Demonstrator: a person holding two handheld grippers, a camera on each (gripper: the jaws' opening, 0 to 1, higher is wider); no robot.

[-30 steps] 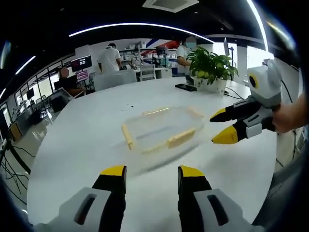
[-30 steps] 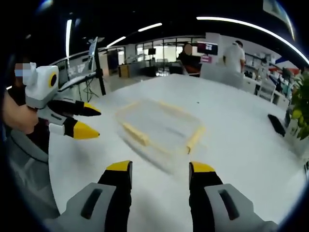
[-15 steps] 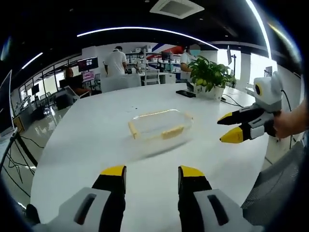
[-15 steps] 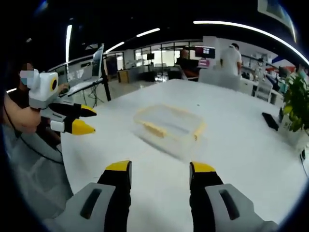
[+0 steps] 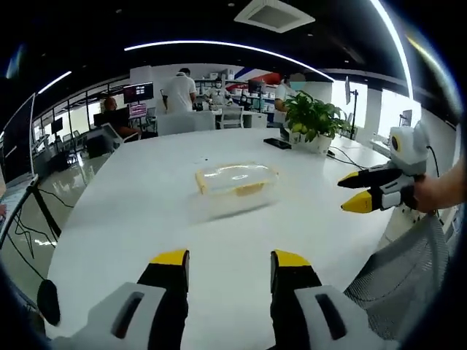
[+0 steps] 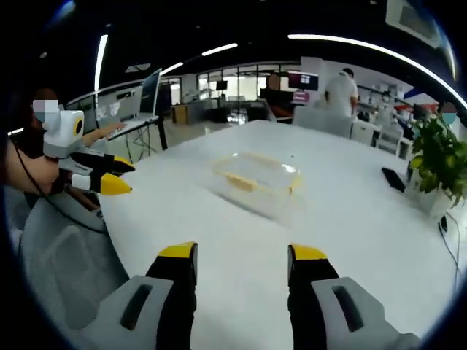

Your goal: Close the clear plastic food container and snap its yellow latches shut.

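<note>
**Both grippers drawn back from the container**

Since the earlier frames we have pulled both grippers away from the clear container: it now sits smaller and farther off in both views, and much more bare table lies between it and our jaws.

In the left gripper view, the left gripper (image 5: 230, 264) rises from the bottom with its yellow-tipped jaws parted and nothing between them. The container (image 5: 235, 181) rests well ahead on the white table (image 5: 146, 219), its lid on and yellow latches (image 5: 249, 190) visible along its edges; we cannot tell whether each latch is snapped down. The right gripper (image 5: 353, 190) comes in from the right, held in a hand (image 5: 432, 192) out past the table's edge, its jaws apart and holding nothing, well clear of the container. A potted plant (image 5: 312, 120) stands beyond, with a dark flat object (image 5: 277, 143) just beside it.

In the right gripper view, the right gripper (image 6: 242, 261) shows its jaws spread and empty above the table (image 6: 365, 219). The container (image 6: 257, 177) lies well ahead, near the table's middle. The left gripper (image 6: 117, 175) enters from the left over the table's rim, jaws open and holding nothing. The plant (image 6: 438, 157) stands at the far right. People (image 6: 343, 87) stand at desks in the background.
</note>
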